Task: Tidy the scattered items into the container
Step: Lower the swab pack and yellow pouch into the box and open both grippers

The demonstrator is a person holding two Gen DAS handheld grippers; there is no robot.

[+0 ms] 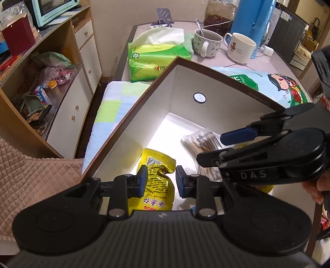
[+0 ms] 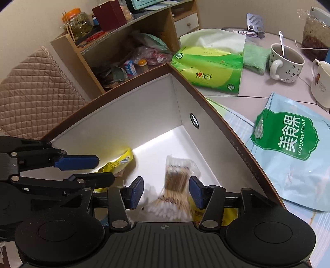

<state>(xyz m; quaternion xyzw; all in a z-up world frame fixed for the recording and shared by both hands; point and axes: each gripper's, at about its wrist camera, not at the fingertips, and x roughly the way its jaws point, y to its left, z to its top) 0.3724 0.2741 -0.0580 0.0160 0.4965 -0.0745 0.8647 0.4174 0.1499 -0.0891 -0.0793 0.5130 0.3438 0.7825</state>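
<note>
A white box with a brown rim [image 1: 160,99] [image 2: 134,115] sits on the table. A yellow pouch [image 1: 156,185] [image 2: 123,159] lies on its floor at the left. My left gripper [image 1: 162,181] [image 2: 90,170] hovers open over the pouch, one blue pad on either side of its crumpled top. A clear pack of cotton swabs [image 1: 206,142] [image 2: 175,179] lies at the box's right side. My right gripper [image 2: 166,192] [image 1: 216,147] hangs open just above the pack, not touching it. Another yellow packet [image 2: 206,214] peeks out from under the swabs.
On the table beyond the box are a green tissue pack [image 1: 156,59] [image 2: 210,70], a pale blue snack bag [image 2: 288,148] [image 1: 268,82], two mugs [image 1: 208,43] [image 1: 239,47] and a blue thermos [image 1: 251,18]. A cluttered shelf unit [image 1: 41,82] and a quilted chair [image 1: 31,181] stand to the left.
</note>
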